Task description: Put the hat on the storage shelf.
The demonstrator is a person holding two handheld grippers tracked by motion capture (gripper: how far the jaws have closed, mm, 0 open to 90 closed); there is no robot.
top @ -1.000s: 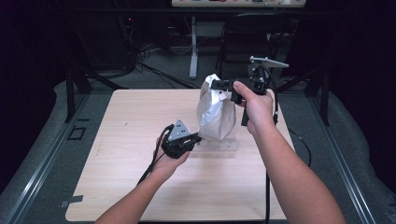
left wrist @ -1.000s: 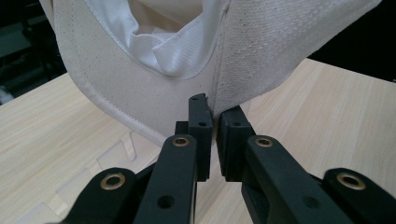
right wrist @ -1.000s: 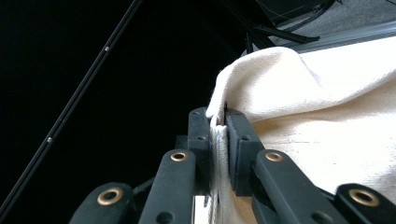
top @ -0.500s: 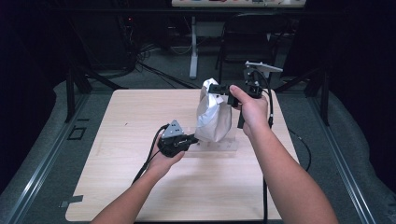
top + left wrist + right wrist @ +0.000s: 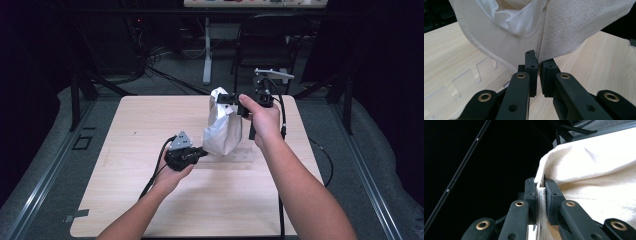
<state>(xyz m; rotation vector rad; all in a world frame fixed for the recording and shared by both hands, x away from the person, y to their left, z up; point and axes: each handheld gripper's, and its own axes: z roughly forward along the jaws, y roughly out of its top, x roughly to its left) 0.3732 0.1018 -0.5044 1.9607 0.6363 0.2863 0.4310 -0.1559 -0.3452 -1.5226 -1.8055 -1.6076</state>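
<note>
A cream cloth bag hangs over the wooden table, its bottom close to the surface. My right gripper is shut on the bag's top edge, and in the right gripper view the fabric is pinched between the jaws. My left gripper sits low at the bag's lower left. Its jaws stand almost together, with a seam of the bag running down into the narrow gap. The bag's open mouth and white lining show above them.
A clear plastic plate with cut slots lies flat on the table under the bag. Cables trail from both grippers, one off the table's right side. A dark chair and stands are behind the table.
Both grippers and the bag have shifted a little to the left together. The right gripper has also come slightly lower.
</note>
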